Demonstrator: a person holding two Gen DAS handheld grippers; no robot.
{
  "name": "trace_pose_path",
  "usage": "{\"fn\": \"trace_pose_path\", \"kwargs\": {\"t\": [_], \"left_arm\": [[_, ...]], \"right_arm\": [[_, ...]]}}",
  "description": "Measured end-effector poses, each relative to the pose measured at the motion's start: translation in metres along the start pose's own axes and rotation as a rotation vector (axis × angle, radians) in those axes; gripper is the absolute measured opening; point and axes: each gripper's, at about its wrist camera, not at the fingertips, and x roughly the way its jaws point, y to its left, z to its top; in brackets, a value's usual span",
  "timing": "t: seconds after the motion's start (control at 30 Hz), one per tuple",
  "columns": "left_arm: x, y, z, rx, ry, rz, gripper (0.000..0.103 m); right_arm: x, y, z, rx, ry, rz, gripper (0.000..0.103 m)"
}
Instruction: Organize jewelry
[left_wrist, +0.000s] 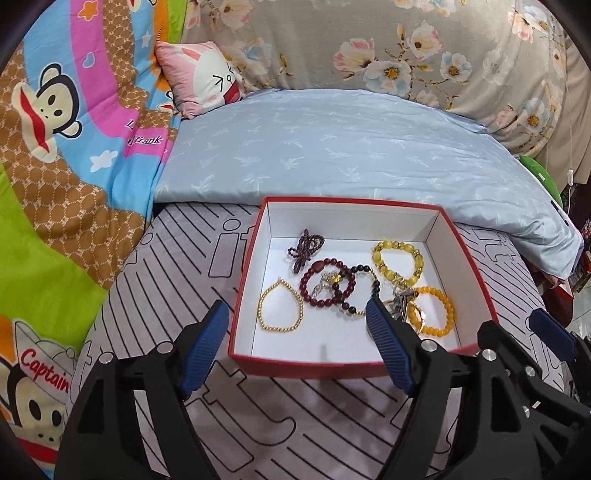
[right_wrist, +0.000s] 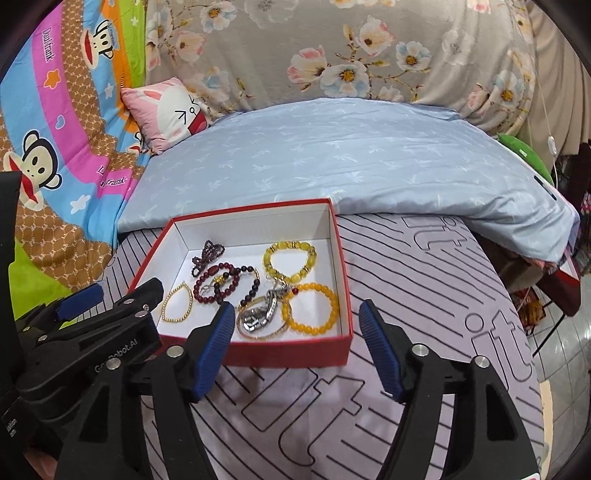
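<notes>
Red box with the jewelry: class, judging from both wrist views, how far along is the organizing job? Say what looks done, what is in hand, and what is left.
Done: the bracelets, such as the gold chain and orange beads, all lie inside the red box. In hand: nothing; the left gripper and right gripper are both open and empty. Left: the dark beads and silver pieces overlap in a tangle that may need separating.

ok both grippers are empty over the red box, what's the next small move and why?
Probably ease the right gripper forward and down to the orange bracelet. Both it and the left gripper stand open and empty, and that bracelet lies nearest in the red box, mostly clear of the tangled silver pieces.
</notes>
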Motion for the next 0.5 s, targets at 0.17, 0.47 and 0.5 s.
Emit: {"fn": "trace_pose_path", "kwargs": {"t": [0.17,0.47,0.5], "left_arm": [[-0.005,0.000,-0.013,0.018,0.018,0.034,0.077],[-0.015,0.009,-0.025,-0.004,0.014,0.057,0.077],[-0.016,0.009,-0.027,-0.005,0.010,0.058,0.077]], "right_arm": [[-0.007,0.002,-0.012,-0.031,-0.006,-0.043,0.074],[-0.016,0.011,-0.022,-0.056,0.005,-0.047,0.074],[-0.017,0.011,-0.023,-0.056,0.005,-0.044,0.074]]}}
